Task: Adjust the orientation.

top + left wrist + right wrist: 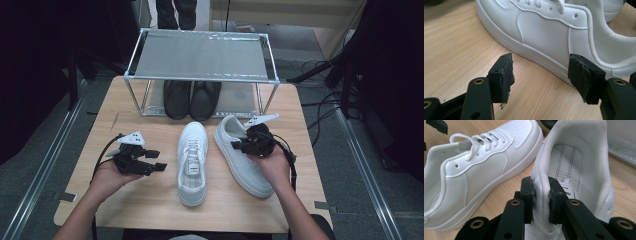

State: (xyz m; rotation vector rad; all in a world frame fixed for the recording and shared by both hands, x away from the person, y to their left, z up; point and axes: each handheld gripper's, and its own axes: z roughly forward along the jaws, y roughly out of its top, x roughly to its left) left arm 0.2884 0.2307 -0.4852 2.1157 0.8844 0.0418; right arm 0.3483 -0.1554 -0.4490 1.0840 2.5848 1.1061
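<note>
Jaws of the right gripper (541, 202) are clamped on the padded collar of the right white sneaker (574, 170), one pad outside the wall and one inside the opening. In the high view this right gripper (239, 144) sits over the shoe's mid-part, and the right white sneaker (242, 155) lies on the table (150, 200) angled with its toe toward the near right. Jaws of the left gripper (541, 75) stand wide apart with nothing between them, aimed at the heel side of the left white sneaker (554, 32). From above, the left gripper (155, 161) hovers just left of that left white sneaker (192, 162), which lies between the two hands, near the other shoe but not touching it. Beyond both, at the far edge, stands a metal-framed shoe rack (200, 77); a pair of black shoes (192, 99) occupies its lower level, directly beyond the white pair. A printed label shows on the insole of the held shoe, too small to read.
</note>
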